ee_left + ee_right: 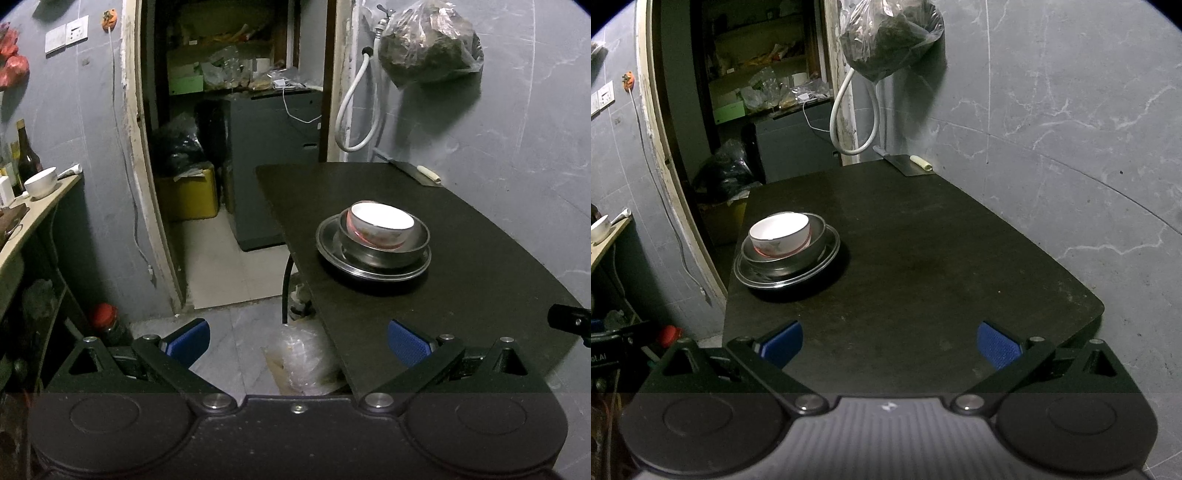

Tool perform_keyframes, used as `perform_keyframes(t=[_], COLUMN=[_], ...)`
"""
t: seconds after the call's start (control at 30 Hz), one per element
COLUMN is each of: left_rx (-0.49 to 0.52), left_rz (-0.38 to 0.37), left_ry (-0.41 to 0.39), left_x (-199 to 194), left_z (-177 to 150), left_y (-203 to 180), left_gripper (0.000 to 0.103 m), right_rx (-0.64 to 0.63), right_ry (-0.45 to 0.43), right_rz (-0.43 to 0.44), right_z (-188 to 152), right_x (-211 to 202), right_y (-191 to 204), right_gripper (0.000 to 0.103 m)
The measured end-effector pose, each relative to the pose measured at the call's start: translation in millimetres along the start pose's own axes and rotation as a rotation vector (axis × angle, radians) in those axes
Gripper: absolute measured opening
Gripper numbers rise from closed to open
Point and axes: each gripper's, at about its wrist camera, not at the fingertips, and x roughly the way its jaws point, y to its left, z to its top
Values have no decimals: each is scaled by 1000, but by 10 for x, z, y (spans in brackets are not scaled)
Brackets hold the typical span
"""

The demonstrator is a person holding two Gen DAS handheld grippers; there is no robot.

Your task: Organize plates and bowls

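My left gripper point(299, 343) — jaws wide apart, holding nothing; my right gripper point(890, 345) likewise, clear of the table point(923, 258). White bowl point(780, 235) nested in steel bowl point(816, 247) on steel plate point(753, 277) — untouched.

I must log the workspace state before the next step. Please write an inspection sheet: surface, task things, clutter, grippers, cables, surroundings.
Surface: dark table, mostly bare, standing against a grey wall.
Job's things: white bowl nested in a steel bowl, both standing on a steel plate near the table's left edge.
Clutter: cleaver lying at the far end of the table.
Grippers: left gripper open, holding nothing, over the table's near edge; right gripper open, holding nothing, over the near part of the table.
Cables: white hose looped on the wall; thin wire running down beside the doorway.
Surroundings: filled plastic bag hanging on the wall; side shelf with another white bowl and bottles.
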Motion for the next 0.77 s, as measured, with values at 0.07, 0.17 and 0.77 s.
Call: perform_keyframes(t=[0.07,0.17,0.77], left_rx=[0,0,8], left_rz=[2,3,-14], left_ry=[4,10,34], left_x=[9,40,170], left_z=[4,25,72], left_y=[6,-4,15], left_gripper=[102,102,102], right_rx=[0,-1,0], right_ry=[2,5,32], right_rz=[-1,-3,-20], right_z=[-4,3,69], right_x=[3,17,144], right_y=[-6,-7,29], right_gripper=[103,103,103])
